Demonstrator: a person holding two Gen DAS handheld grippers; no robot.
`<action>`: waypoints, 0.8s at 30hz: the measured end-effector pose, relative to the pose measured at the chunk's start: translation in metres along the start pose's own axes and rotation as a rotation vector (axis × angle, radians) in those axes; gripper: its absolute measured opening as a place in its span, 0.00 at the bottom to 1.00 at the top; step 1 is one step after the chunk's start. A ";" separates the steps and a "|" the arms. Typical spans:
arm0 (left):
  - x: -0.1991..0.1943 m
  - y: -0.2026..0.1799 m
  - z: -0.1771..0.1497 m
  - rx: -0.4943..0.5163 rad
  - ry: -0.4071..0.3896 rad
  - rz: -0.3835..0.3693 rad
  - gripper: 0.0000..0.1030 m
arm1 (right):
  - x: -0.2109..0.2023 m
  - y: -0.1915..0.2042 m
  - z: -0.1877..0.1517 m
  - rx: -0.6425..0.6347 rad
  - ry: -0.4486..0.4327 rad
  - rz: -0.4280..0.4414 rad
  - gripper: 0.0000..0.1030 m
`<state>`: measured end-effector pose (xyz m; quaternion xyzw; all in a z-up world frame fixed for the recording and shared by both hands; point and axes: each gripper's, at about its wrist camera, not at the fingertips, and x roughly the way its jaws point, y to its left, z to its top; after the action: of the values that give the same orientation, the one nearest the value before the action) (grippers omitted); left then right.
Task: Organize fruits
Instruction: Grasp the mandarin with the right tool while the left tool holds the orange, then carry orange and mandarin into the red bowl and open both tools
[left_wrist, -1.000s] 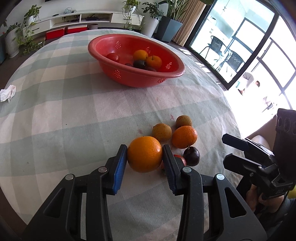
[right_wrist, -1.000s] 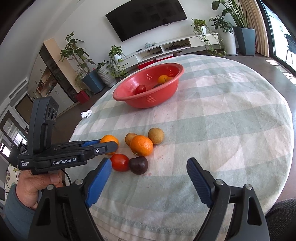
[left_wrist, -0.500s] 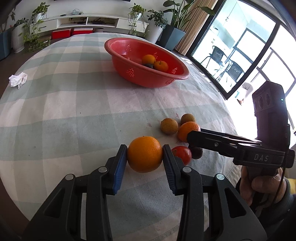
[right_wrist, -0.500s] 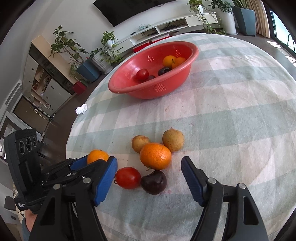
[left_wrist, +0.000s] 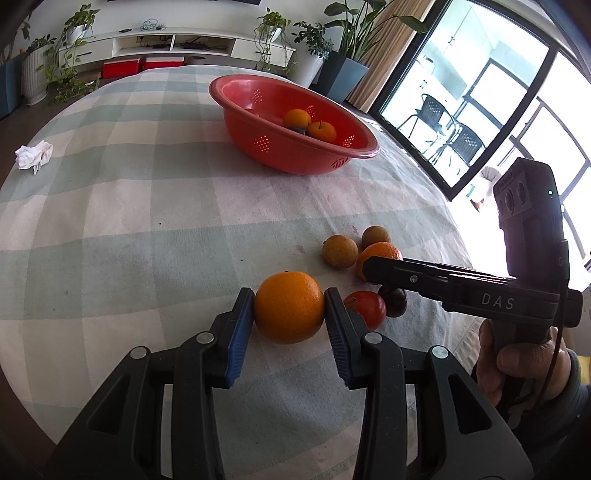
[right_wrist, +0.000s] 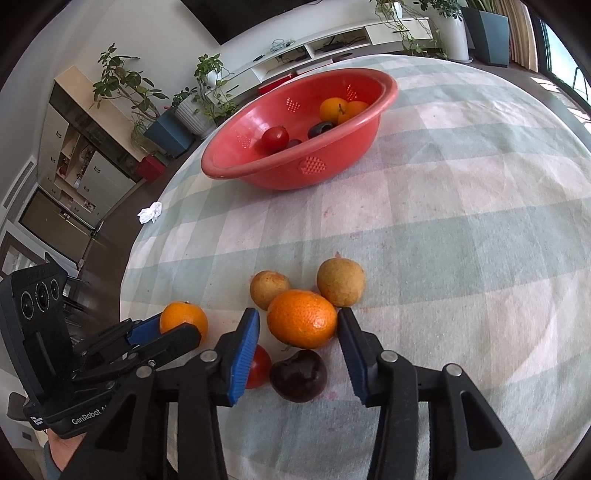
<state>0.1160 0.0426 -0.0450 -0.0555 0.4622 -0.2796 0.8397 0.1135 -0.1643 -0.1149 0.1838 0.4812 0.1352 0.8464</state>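
Observation:
My left gripper (left_wrist: 289, 314) is shut on a large orange (left_wrist: 289, 306) just above the checked tablecloth; the same orange (right_wrist: 183, 317) shows in the right wrist view. My right gripper (right_wrist: 298, 319) straddles a tangerine (right_wrist: 302, 319) and its jaws are closing. The right pad is at the peel, while a thin gap remains at the left pad. Under that gripper lie a tomato (right_wrist: 260, 365) and a dark plum (right_wrist: 298, 374). Two brown fruits (right_wrist: 269, 288) (right_wrist: 340, 282) sit just beyond. The red basket (right_wrist: 295, 173) stands farther back.
The basket (left_wrist: 280, 155) holds two oranges, a tomato and dark plums. A crumpled white tissue (left_wrist: 33, 155) lies at the table's far left. The round table's edge curves close on the right, below a person's hand (left_wrist: 524, 362) on the right gripper's handle.
The right gripper has come in low over the fruit cluster and its jaws have narrowed around the tangerine. The left gripper still holds the large orange and has barely moved.

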 end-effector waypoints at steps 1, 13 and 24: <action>0.000 0.000 0.000 0.000 -0.001 0.001 0.35 | 0.000 -0.001 0.000 0.003 0.000 0.002 0.42; 0.001 0.000 0.001 -0.002 -0.008 0.013 0.35 | -0.016 -0.011 -0.007 0.025 -0.014 0.036 0.40; -0.011 0.000 0.012 0.006 -0.039 0.012 0.35 | -0.049 -0.037 -0.002 0.079 -0.078 0.061 0.39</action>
<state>0.1212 0.0459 -0.0302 -0.0558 0.4453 -0.2748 0.8504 0.0898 -0.2169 -0.0947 0.2367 0.4470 0.1346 0.8521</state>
